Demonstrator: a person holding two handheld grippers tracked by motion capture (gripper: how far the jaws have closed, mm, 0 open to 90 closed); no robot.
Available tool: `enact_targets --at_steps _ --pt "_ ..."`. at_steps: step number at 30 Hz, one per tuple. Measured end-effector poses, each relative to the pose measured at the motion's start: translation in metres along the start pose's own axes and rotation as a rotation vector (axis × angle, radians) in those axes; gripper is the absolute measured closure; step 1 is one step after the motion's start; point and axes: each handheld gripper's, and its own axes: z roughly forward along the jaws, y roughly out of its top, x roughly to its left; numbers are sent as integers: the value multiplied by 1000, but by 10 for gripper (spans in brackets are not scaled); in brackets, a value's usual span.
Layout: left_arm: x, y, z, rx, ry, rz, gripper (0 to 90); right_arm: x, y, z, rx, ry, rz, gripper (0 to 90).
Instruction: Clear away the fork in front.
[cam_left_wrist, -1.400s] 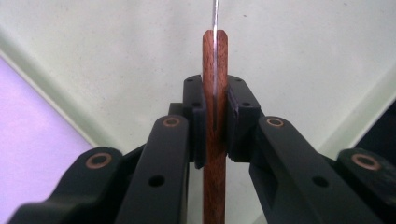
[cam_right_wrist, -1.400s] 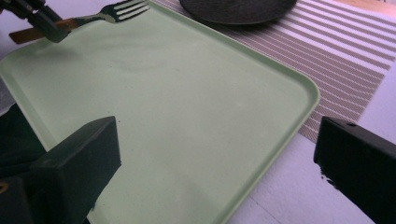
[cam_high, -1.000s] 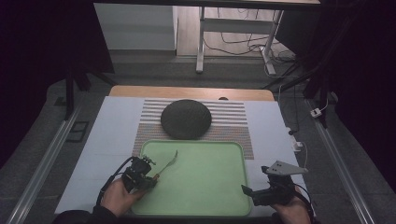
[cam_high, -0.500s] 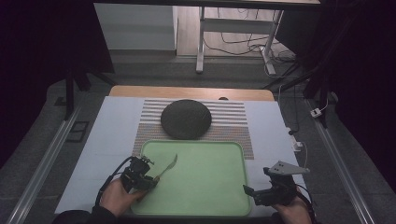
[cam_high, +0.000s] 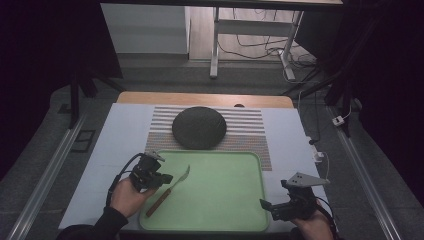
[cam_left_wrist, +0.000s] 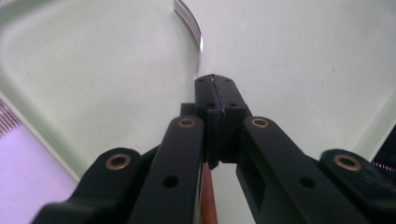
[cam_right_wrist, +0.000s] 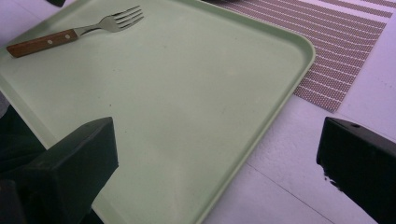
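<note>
Left gripper (cam_high: 167, 178): black two-jaw tool with flat linkage arms, brass-coloured pivot bushings and small round screw holes, seen in the left gripper view (cam_left_wrist: 214, 79); a black cable loops from its rear, on the side away from the green tray (cam_high: 250, 165); small grey plate on top. Right gripper (cam_high: 264, 204): black body, blocky square-ended jaws, grey three-cornered plate with small holes on top, black cable trailing away from the tray. Person: dark long sleeve (cam_high: 97, 227) on the left forearm.
</note>
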Motion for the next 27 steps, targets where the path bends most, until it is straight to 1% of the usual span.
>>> enact_targets --at_steps 2,6,13,17,21,27 --pt "2 3 1 -6 11 10 888 0 0 1 1 0 1 0" --pt "7 8 4 -23 10 30 888 0 0 1 8 4 -2 0" --pt "12 22 15 -35 3 33 887 0 0 2 16 4 6 0" --pt "14 28 22 -33 3 38 888 -1 0 2 19 6 10 0" --pt "16 32 29 -34 7 45 887 -1 0 2 22 6 10 0" --pt "22 32 38 -37 14 33 887 -1 1 3 30 7 11 0"
